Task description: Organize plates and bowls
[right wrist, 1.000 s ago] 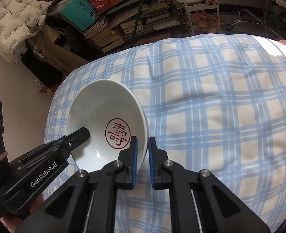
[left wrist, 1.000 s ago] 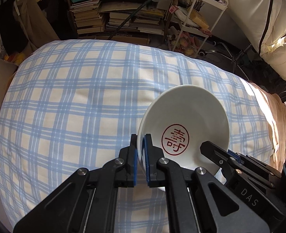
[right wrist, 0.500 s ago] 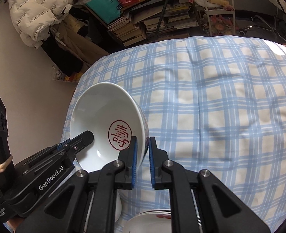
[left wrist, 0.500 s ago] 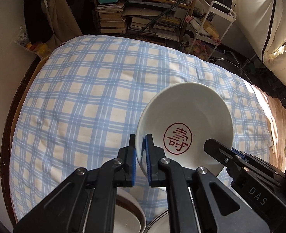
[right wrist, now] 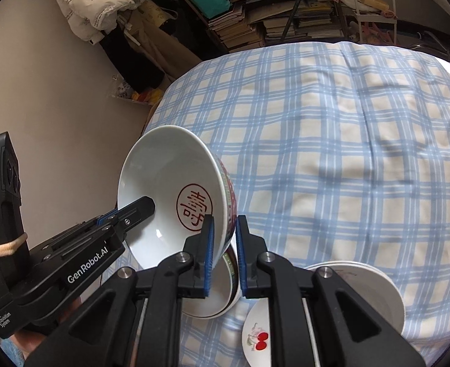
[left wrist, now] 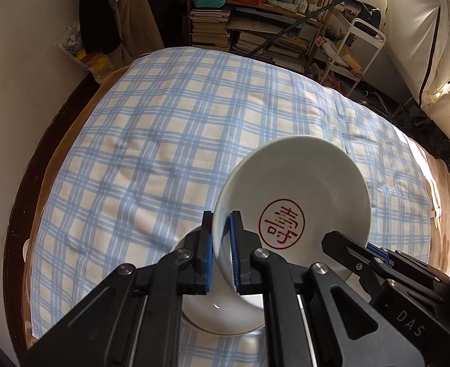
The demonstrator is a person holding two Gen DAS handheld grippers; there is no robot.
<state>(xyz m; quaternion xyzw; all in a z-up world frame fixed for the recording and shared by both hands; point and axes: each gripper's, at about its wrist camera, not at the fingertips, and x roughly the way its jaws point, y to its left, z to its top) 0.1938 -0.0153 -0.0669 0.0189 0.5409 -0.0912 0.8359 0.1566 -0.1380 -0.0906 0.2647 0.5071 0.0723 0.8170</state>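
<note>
Both my claws clamp the red-seal bowl (right wrist: 176,202) by opposite rims, left gripper (left wrist: 221,253) and right gripper (right wrist: 225,253). It hangs above the stacked bowls (right wrist: 212,299) at six o'clock; I'd level it, lower evenly.

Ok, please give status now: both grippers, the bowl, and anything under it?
Left gripper and right gripper both clamped on rim of red-seal bowl, bowl tilted in the air. Below: another bowl, stacked plates, cherry dish on checked cloth.

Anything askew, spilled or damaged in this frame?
No spill or damage shows. The white bowl with the red seal is tilted steeply, clamped at opposite rims by the left gripper and right gripper above the stacked bowls on the checked cloth.
</note>
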